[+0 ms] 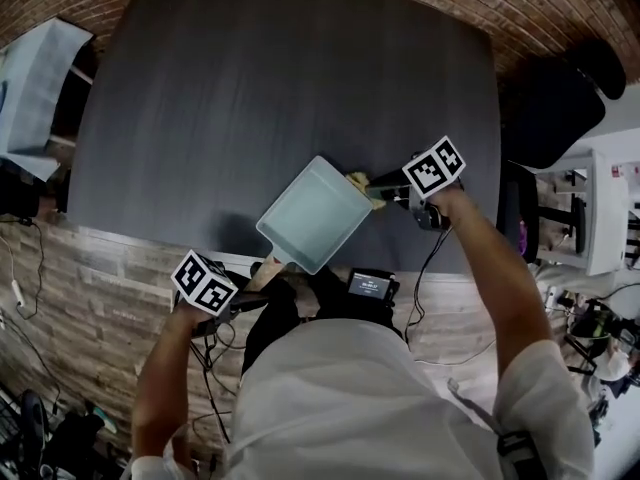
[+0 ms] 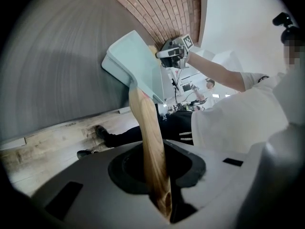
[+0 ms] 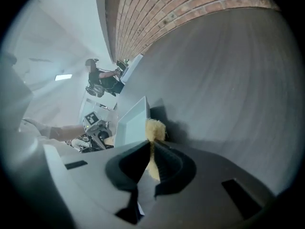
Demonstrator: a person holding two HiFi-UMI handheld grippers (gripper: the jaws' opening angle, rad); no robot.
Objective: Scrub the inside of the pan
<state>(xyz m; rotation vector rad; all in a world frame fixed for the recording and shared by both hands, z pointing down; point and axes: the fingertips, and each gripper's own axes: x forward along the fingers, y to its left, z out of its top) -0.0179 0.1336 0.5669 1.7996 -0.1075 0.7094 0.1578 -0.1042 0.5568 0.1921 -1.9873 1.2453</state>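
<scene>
Left claw (image 2: 163, 192), clamped on wooden handle (image 2: 148, 142), steadies pan (image 1: 315, 213); right claw (image 3: 151, 162) pinches yellow sponge (image 3: 155, 128) at its rim, positioned for scrubbing

Lab: brick wall (image 2: 167, 8), floor cables (image 1: 16, 290), equipment (image 1: 592, 326).

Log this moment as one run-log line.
left gripper: shut on pan handle | right gripper: shut on sponge | sponge: at pan rim | pan: held above table
</scene>
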